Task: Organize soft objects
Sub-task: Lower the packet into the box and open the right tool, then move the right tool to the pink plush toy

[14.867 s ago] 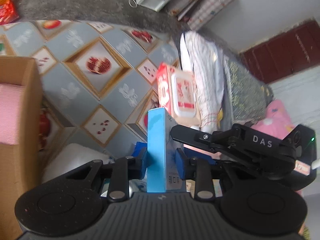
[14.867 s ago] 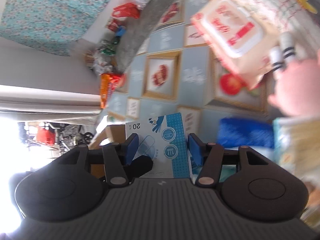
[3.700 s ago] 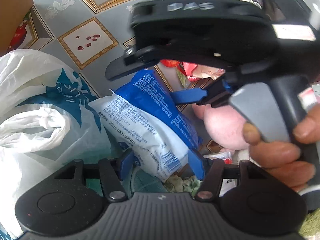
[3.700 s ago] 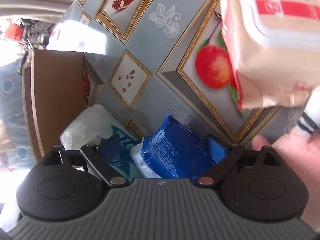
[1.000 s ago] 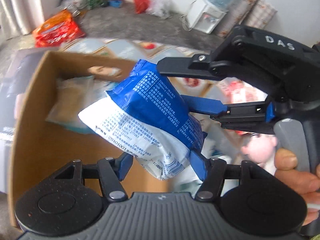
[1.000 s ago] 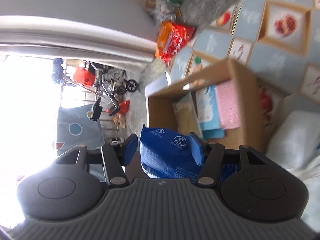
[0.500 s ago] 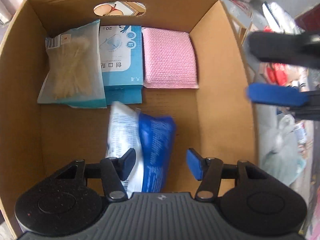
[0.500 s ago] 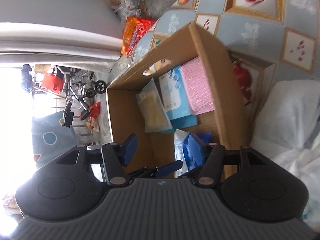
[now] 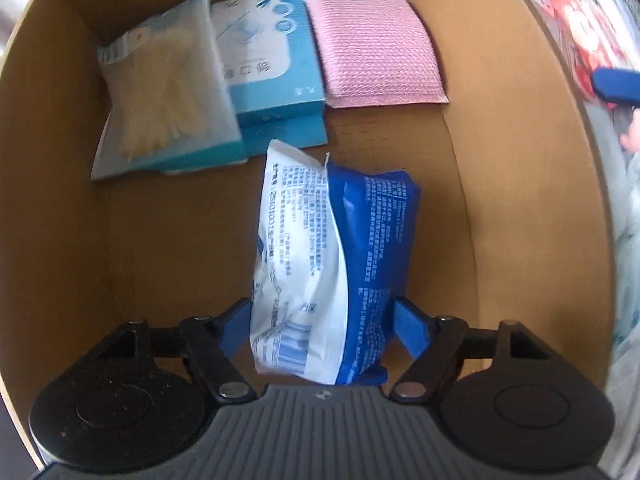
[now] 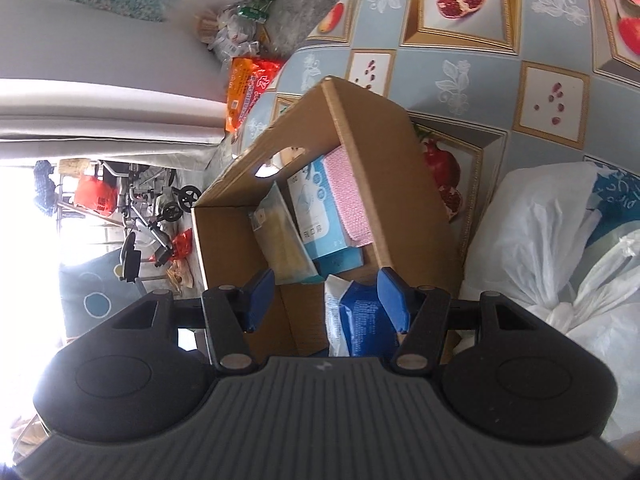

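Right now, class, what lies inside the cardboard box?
Inside the cardboard box: a clear packet, a light-blue carton and a pink pad along the far wall, and a blue-and-white pack nearer. The left gripper hides the floor below.

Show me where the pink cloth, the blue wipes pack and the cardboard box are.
pink cloth [image 9: 378, 46], left wrist view, middle of its knitted top.
blue wipes pack [image 9: 372, 240], left wrist view, its blue printed side.
cardboard box [image 9: 516, 152], left wrist view, its bare right wall.
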The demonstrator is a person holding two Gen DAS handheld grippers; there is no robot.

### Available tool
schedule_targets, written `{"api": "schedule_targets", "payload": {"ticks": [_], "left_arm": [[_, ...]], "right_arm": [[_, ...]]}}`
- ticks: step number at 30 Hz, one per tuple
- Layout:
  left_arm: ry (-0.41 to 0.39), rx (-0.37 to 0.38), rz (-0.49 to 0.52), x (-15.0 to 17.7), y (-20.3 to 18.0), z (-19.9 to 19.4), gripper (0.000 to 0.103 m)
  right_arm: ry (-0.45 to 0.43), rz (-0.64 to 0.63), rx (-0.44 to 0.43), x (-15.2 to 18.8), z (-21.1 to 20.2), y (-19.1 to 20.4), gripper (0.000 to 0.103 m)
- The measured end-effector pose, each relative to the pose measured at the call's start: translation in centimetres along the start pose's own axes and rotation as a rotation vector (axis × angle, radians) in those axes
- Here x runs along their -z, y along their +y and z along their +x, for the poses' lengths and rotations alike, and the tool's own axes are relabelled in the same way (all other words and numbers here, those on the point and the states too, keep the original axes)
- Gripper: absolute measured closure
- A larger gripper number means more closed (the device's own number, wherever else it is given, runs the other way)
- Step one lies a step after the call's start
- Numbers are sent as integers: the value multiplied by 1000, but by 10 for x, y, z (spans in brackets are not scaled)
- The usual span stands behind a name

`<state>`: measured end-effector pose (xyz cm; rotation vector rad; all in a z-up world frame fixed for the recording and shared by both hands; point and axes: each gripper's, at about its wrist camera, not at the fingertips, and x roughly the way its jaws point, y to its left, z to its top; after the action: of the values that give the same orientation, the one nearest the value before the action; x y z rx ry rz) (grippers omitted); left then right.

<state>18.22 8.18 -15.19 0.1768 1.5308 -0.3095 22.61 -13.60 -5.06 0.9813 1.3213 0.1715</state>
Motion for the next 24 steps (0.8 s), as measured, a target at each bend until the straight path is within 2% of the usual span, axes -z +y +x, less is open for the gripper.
{"api": "schedule_targets", "payload": {"ticks": [4,9,12,16,21,24], "left_arm": [[-52,39,-4,-8,-3,-5,34],[-60,93,-67,-26,-5,-5,35],[-62,157,-171,-32,4,-5,37],[-59,289,-308,-30,21,-5,40],[-81,281,-311,-19,10,-9,40],[-142,253,-313,-15,9,-24,35]], "right_arm": [[-7,15,9,-1,-2,-6,45],[-16,35,17,-1,-6,-13,45],[-18,40,16,0,-8,-16,45],[-17,58,16,1,-10,-24,45],[-26,76,13,4,-14,-35,42],[-41,85,4,7,-18,-42,37]]}}
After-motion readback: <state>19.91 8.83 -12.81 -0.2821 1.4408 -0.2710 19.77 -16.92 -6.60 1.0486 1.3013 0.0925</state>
